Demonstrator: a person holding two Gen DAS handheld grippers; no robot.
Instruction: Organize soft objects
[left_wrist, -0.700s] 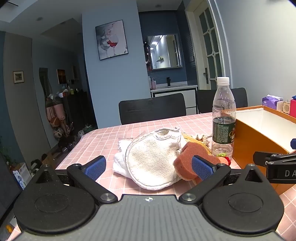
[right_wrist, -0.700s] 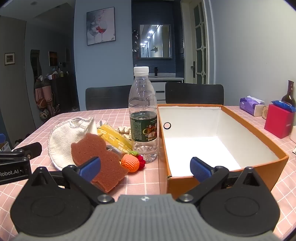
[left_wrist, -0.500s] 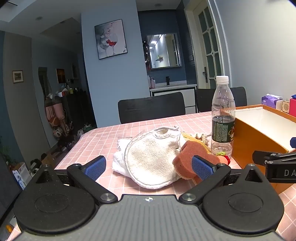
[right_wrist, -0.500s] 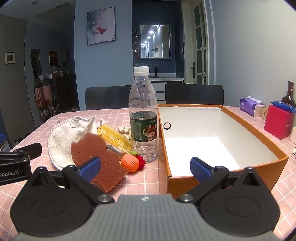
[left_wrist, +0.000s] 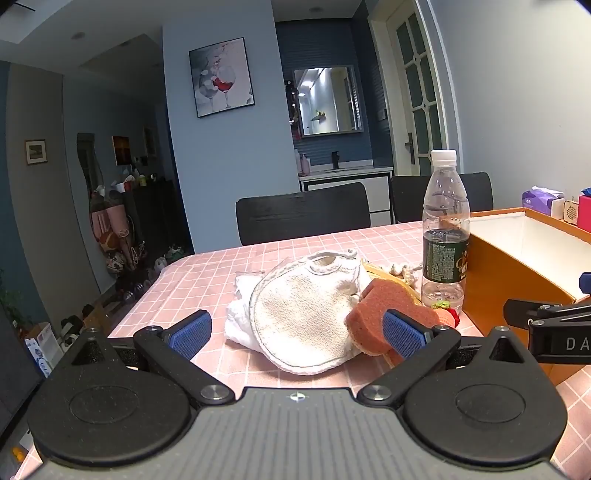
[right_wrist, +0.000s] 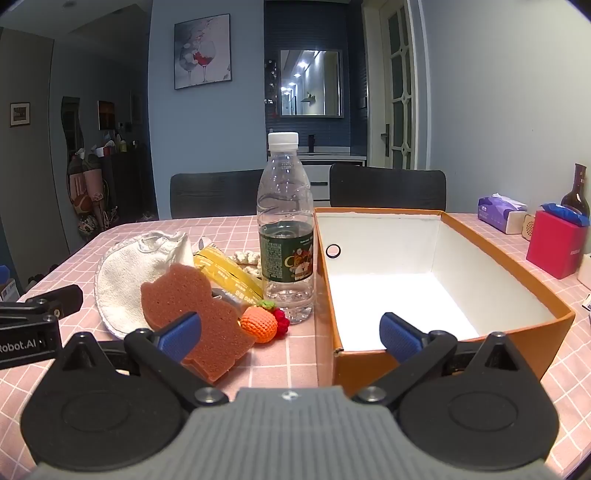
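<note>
Hand-held gripper partly masking sponge

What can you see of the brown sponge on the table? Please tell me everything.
The brown sponge is a thick, porous foam piece cut in a rounded, animal-like outline. It lies tilted on the pink checked tablecloth, its upper end leaning on the white cloth and the yellow packet. A crocheted orange toy sits beside its right edge. It looks dry and uncompressed. No claw touches it; the right claw stands open in front of it.
</note>
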